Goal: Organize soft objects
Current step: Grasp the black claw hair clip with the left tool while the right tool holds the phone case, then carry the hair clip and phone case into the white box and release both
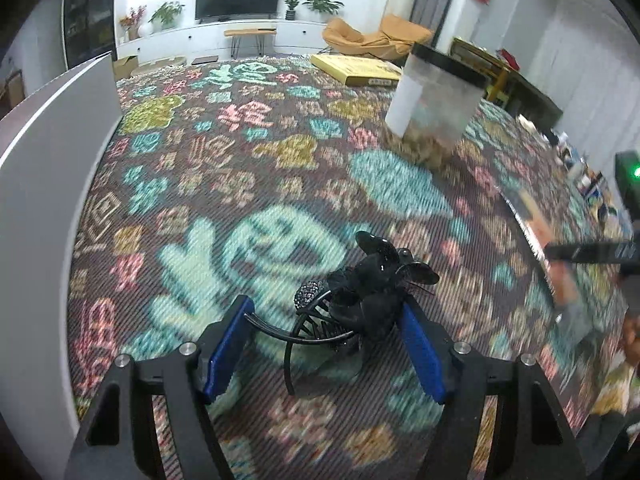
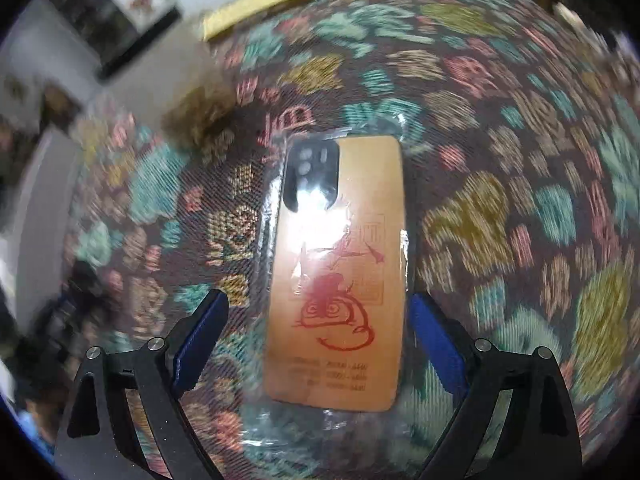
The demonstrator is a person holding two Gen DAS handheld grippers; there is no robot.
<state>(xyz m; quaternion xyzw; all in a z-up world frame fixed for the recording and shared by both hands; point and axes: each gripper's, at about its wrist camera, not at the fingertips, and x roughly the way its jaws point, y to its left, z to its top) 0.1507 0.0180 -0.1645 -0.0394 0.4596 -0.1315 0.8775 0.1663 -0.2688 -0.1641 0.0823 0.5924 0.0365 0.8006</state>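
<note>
The counter (image 1: 248,168), under a dark cloth woven with teal, pink and mustard characters, fills both views; its middle is bare and open, while a white panel (image 1: 48,184) closes the left edge and a row of small clutter lines the right edge. Toward the far edge lies a flat yellow box (image 1: 356,68), and nearer, right of centre, a clear container (image 1: 434,92) with a dark rim hangs tilted above a brown fuzzy heap (image 1: 424,148). In the right wrist view an orange phone case (image 2: 340,272) in a glossy clear wrapper lies flat on the cloth between the right gripper (image 2: 318,340)'s jaws; they stand wide, the blue pads just beside the wrapper's long edges, and whether they press it I cannot tell. The left gripper (image 1: 326,344) has its jaws about half open around a black hair clip (image 1: 360,292) with a beaded bow; the right pad touches the bow, the left pad a thin prong
</note>
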